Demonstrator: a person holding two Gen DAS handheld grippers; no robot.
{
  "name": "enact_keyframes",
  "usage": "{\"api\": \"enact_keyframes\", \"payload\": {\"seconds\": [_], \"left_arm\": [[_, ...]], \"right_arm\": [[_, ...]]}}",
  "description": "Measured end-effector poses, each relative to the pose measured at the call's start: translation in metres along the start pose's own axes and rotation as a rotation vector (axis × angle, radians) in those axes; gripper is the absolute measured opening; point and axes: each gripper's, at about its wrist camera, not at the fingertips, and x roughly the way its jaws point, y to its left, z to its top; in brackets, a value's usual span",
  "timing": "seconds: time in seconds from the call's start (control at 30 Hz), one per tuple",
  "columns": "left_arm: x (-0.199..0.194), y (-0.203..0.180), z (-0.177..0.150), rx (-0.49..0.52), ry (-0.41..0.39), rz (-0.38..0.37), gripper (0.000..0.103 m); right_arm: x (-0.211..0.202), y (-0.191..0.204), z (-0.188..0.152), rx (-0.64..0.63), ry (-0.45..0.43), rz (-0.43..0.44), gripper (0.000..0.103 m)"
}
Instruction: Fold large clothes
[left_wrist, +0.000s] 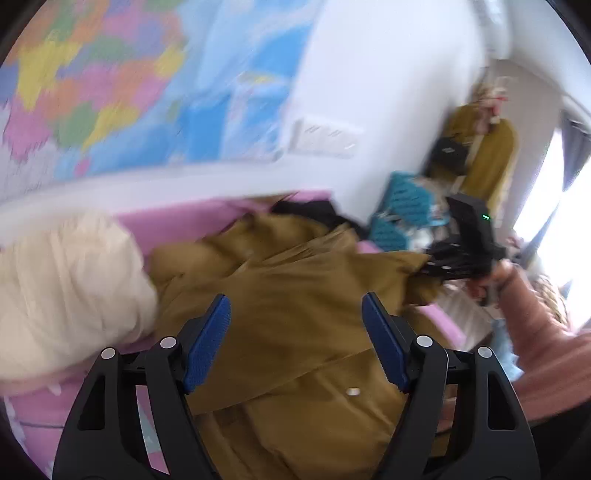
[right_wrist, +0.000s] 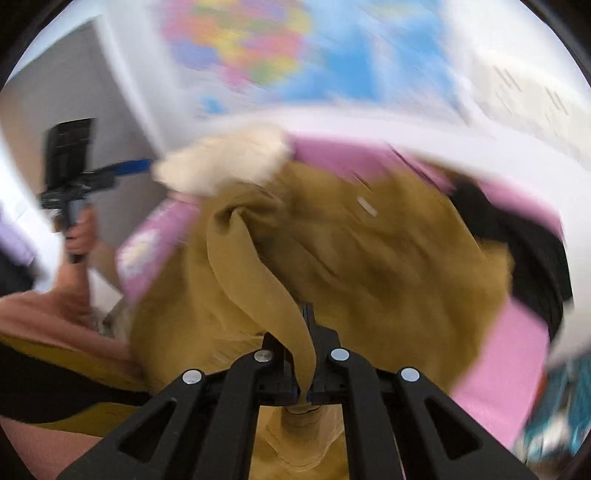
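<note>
Lying on the pink bedsheet (left_wrist: 177, 221), the mustard coat (left_wrist: 295, 295) touches a cream pillow (left_wrist: 66, 288); left gripper (left_wrist: 295, 339) spread, right gripper (right_wrist: 301, 325) pinching its fabric.

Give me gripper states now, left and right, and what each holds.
Left gripper: open, nothing between the blue pads, hovering over the mustard garment.
Right gripper: shut on a strip of the mustard garment.

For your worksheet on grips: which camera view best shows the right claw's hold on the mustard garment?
The right wrist view: the right claw is shut on a strip of the mustard garment. The left wrist view shows it small, blurred and side-on.
</note>
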Motion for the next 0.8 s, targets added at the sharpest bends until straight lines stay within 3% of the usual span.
{"api": "enact_keyframes", "payload": {"seconds": [0.07, 0.1, 0.13, 0.2, 0.3, 0.57, 0.7, 0.8], "left_arm": [[0.025, 0.016, -0.006, -0.026, 0.055, 0.042, 0.073], [0.042, 0.025, -0.011, -0.044, 0.095, 0.074, 0.073], [0.053, 0.031, -0.014, -0.047, 0.122, 0.105, 0.073], [0.082, 0.045, -0.028, -0.065, 0.193, 0.196, 0.072], [0.107, 0.066, -0.047, -0.138, 0.266, 0.177, 0.069], [0.099, 0.077, -0.073, -0.175, 0.221, 0.161, 0.069], [0.09, 0.082, -0.076, -0.181, 0.201, 0.17, 0.069], [0.088, 0.086, -0.077, -0.172, 0.19, 0.185, 0.069]], "right_arm": [[0.028, -0.034, -0.023, 0.087, 0.107, -0.056, 0.021], [0.037, -0.043, -0.029, 0.12, 0.137, -0.068, 0.047], [0.05, -0.057, -0.04, 0.168, 0.173, -0.065, 0.064], [0.056, -0.066, -0.049, 0.206, 0.172, -0.053, 0.066], [0.036, -0.059, -0.039, 0.164, 0.089, -0.044, 0.067], [-0.015, -0.02, 0.028, -0.043, -0.122, 0.13, 0.083], [-0.029, -0.037, 0.048, -0.045, -0.108, -0.02, 0.086], [-0.029, -0.046, 0.055, 0.038, -0.092, 0.012, 0.086]]}}
